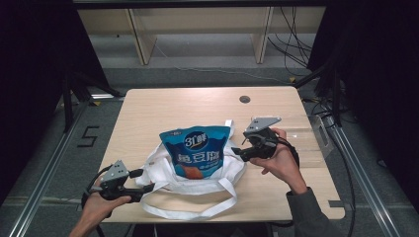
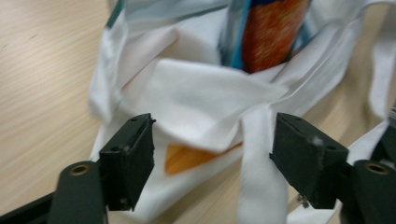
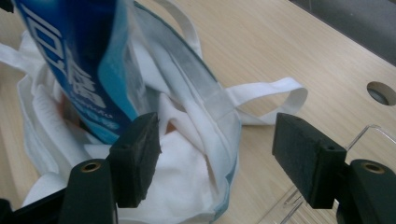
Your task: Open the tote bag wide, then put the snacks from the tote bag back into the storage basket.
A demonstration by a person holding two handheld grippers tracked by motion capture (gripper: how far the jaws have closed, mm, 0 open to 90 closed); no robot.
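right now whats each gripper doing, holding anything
left gripper: open, holding nothing, jaws astride the white bag.
right gripper: open, holding nothing, at the bag's edge.

The right gripper (image 3: pixel 215 161) has its jaws spread wide apart, gripping nothing. Between them lies the crumpled white bag (image 3: pixel 187 186), with a blue snack packet (image 3: pixel 79 65) standing in it at the left. A white strap (image 3: pixel 275 95) loops onto the wooden table (image 3: pixel 280 42), where a round hole (image 3: pixel 380 92) sits at the far right.

I'm seeing a blue snack bag (image 1: pixel 196 150) with white lettering and orange print, white tote bag (image 1: pixel 163 170), pale wood-grain desk (image 1: pixel 197 106), black fingers (image 2: pixel 128 163).
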